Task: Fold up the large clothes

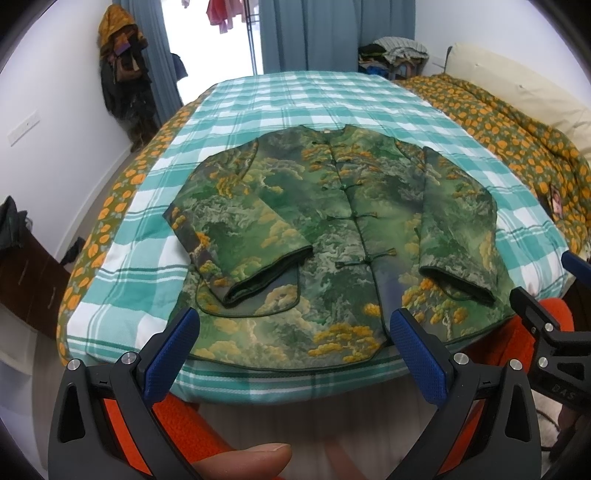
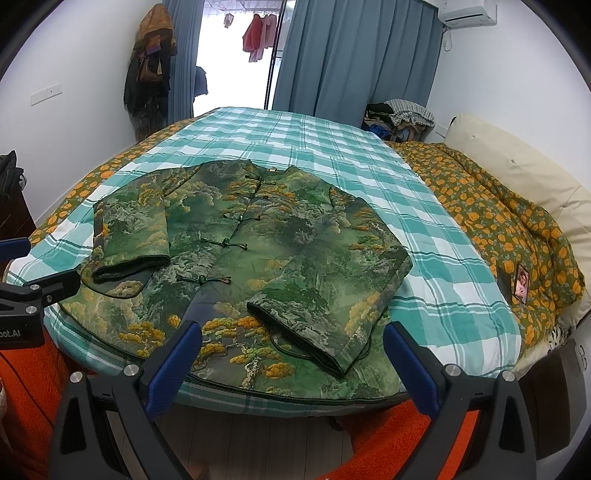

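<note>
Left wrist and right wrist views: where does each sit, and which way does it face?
Left wrist: at the bed's near edge, facing the green jacket on the checked blanket; open left gripper, a fingertip, and the right gripper at right.
Right wrist: further right, facing the jacket; open right gripper, left gripper at left.
Shared: jacket, blanket, curtains, orange sleeves.

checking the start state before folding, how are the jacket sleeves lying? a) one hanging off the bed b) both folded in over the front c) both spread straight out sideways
b: both sleeves of the jacket bend inward, the cuffs and resting on its front panels.
</note>
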Tool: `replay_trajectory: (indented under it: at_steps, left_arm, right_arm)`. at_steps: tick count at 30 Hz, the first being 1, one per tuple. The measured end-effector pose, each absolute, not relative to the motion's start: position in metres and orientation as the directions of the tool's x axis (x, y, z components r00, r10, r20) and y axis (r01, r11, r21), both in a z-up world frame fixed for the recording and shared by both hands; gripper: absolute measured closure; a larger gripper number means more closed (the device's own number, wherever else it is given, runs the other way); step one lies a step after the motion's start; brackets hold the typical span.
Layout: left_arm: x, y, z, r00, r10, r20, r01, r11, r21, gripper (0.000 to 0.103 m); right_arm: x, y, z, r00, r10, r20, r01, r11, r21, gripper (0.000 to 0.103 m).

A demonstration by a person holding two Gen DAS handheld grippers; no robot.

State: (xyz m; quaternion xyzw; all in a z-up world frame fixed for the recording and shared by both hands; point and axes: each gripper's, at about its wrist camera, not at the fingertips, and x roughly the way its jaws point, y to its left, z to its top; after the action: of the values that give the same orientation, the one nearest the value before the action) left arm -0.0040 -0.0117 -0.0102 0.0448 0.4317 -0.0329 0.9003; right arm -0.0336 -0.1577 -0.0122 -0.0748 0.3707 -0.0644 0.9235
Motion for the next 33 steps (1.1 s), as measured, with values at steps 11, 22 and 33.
replay_trajectory:
  at_steps: [11,22,33]
  left_arm:
    - [-0.0037,-0.0122,-0.0095,0.626,-0.021,-0.780,0.099,0.994,0.053,0.001]
    - [-0.0041,-0.0135,-0.0091,0.626,-0.021,-0.780,0.100,0.994,0.054,0.001]
    - [-0.0042,-0.0136,-0.0091,0.626,-0.020,-0.779,0.099,0.994,0.055,0.001]
  right_arm:
    - [-0.0333,-0.1583,-0.0136,0.716,-0.177,-0.675,0.066,0.980,-0.187,0.003]
    - [-0.0344,-0.1614,-0.0154,0.711,-0.177,-0.681,0.066,0.980,-0.185,0.003]
    - [-0.0344,-0.1615,-0.0159,0.709,-0.177,-0.682,0.065,0.980,-0.186,0.003]
